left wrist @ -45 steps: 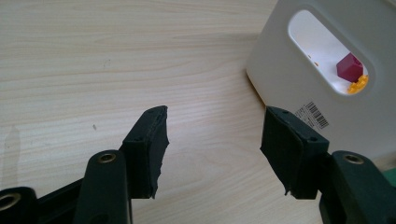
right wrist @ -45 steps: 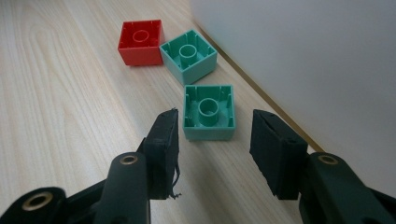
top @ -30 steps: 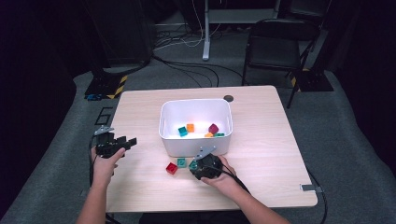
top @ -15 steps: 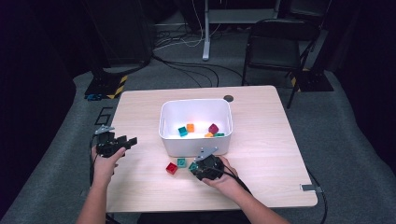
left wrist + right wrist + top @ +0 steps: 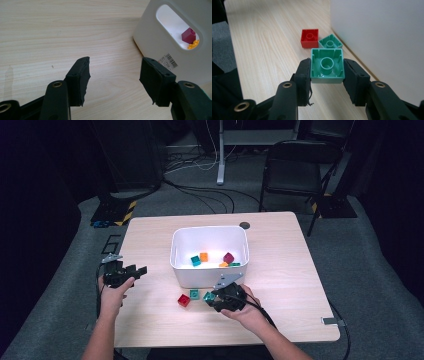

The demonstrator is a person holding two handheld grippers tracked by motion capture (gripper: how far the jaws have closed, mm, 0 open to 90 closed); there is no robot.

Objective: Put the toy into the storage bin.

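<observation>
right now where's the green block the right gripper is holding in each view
High view: the green block sits at the right gripper tips, low centre, just in front of the white bin.
Left gripper view: not in it.
Right gripper view: centre, clamped between the black jaws, hollow side up.
Shared landmark: the white bin, upper right in both gripper views.

Left hand (image 5: 111,296): we rest it near the table's left edge, forearm coming in from below.
Left gripper (image 5: 113,75): our jaws stand apart, nothing between them, pointing across the tabletop.
Right hand (image 5: 245,312): we hold it at the table's near middle, wrist angled inward.
Right gripper (image 5: 327,75): our jaws have just been closing, and both pads now press the sides of a green block (image 5: 327,65), lifted off the wood.
</observation>
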